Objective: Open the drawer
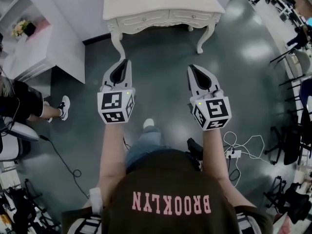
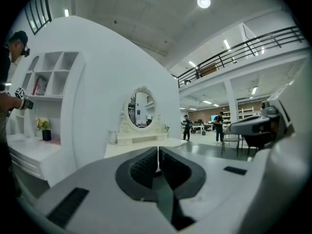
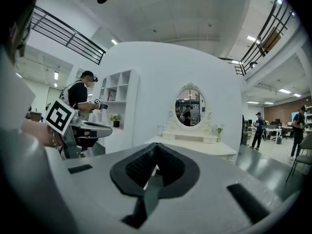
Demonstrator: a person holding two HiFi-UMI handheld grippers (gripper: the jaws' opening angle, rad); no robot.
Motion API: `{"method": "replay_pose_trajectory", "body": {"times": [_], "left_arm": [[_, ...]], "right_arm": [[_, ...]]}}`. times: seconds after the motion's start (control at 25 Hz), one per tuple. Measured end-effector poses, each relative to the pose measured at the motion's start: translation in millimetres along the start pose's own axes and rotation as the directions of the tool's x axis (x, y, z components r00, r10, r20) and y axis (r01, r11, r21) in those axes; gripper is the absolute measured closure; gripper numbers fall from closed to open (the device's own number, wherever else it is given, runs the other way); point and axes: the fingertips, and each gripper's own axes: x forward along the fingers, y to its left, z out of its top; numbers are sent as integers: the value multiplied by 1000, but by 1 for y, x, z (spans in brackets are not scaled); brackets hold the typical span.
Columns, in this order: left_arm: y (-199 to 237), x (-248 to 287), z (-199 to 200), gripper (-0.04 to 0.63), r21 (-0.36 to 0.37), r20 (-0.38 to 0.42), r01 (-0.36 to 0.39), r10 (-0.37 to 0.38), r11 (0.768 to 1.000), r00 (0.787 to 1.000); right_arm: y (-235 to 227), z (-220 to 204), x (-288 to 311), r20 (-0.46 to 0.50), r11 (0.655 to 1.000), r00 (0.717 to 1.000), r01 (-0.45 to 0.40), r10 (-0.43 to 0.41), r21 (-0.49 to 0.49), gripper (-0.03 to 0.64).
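Note:
A white dressing table (image 1: 161, 6) stands ahead of me at the top of the head view, with drawers (image 1: 144, 19) across its front. My left gripper (image 1: 125, 63) and right gripper (image 1: 192, 68) are held side by side in the air, pointing at the table and well short of it. Both are shut with nothing between the jaws. In the left gripper view the left gripper (image 2: 158, 152) points at the table's oval mirror (image 2: 141, 108). From the right gripper view, the table (image 3: 200, 147) lies beyond the right gripper (image 3: 156, 147).
A white shelf unit (image 1: 34, 48) stands against the curved white wall at the left. A seated person's leg (image 1: 46, 112) is at the left. Cables and a power strip (image 1: 234, 153) lie on the floor at the right, with chairs (image 1: 292, 145) further right.

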Motion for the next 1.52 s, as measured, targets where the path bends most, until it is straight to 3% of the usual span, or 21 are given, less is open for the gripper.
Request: {"method": "replay_pose_trajectory", "body": {"times": [0.32, 0.76, 1.16, 1.52], "left_arm": [[51, 76, 10, 586, -17, -1, 47, -47, 999, 999], [76, 132, -2, 586, -29, -19, 50, -51, 998, 999], [96, 200, -14, 586, -67, -45, -27, 24, 997, 999], [90, 297, -22, 586, -76, -99, -91, 83, 993, 992]], "right_arm": [[-16, 14, 84, -1, 999, 999, 45, -45, 9, 620], [-41, -2, 138, -22, 996, 997, 75, -74, 41, 620], [-82, -7, 214, -12, 1000, 1000, -5, 5, 23, 620], [-160, -10, 294, -35, 996, 996, -78, 79, 38, 620]]}}
